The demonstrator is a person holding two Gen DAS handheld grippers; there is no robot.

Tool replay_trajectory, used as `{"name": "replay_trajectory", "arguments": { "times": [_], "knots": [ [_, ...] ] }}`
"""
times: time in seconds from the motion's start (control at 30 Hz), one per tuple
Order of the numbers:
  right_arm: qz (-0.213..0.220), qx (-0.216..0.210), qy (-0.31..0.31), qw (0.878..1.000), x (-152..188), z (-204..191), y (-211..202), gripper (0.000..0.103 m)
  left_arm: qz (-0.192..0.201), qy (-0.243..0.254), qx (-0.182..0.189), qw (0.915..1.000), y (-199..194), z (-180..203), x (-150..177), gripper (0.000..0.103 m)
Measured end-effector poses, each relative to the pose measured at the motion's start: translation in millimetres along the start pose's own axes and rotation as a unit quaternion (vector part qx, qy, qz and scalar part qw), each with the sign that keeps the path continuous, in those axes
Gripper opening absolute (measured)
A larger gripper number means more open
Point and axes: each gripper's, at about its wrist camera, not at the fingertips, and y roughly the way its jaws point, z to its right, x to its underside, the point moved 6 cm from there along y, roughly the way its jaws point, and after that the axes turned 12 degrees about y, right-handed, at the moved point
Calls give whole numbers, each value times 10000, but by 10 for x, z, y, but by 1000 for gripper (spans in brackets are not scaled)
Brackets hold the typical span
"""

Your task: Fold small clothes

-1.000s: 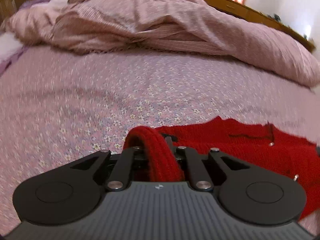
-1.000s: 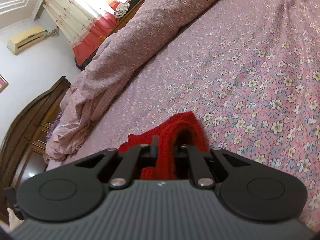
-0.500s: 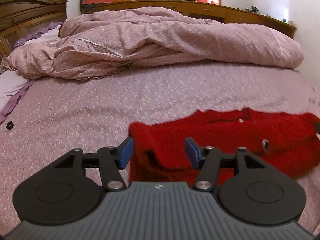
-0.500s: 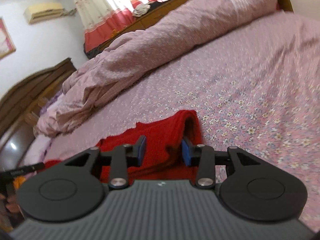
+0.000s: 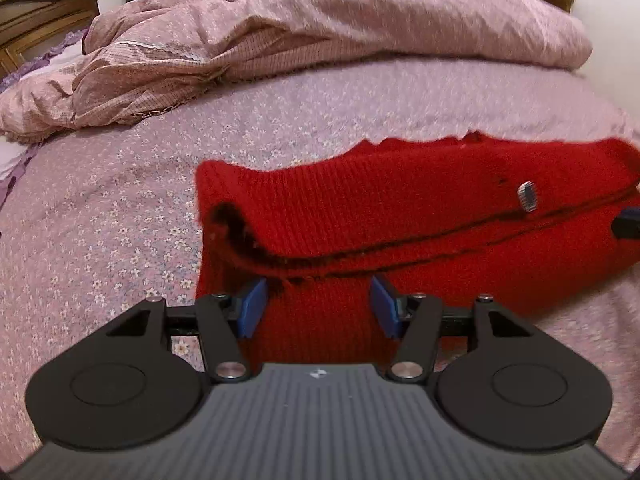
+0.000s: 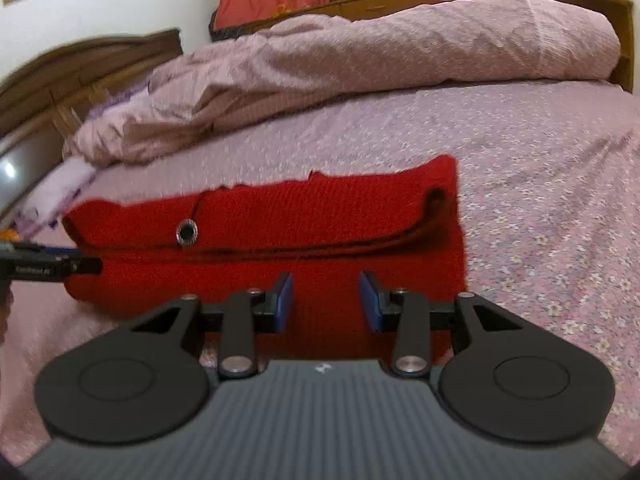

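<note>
Now the red knitted cardigan lies on the flowery bed sheet, folded over into a long strip. One fold looks done, and more folds are likely left. The left gripper and the right gripper both stand open, holding nothing, just above its near edge.

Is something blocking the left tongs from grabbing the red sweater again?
No, nothing visible. The left tongs stand open right over the near edge of the red knit sweater lying folded on the flowered bedsheet.
</note>
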Motion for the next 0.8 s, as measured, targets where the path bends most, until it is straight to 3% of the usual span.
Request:
{"name": "replay_trajectory", "arguments": {
  "times": [0.17, 0.57, 0.8],
  "knots": [
    [82, 194, -371, 9991, -78, -81, 172, 40, 176, 152, -156, 9996, 173, -10, -184, 63],
    [444, 642, 31, 9969, -606, 19, 596, 39, 631, -99, -669, 9957, 331, -319, -915, 63],
    [440, 749, 79, 9962, -590, 100, 587, 39, 393, -117, -610, 9973, 296, -342, -825, 64]
  ]
}}
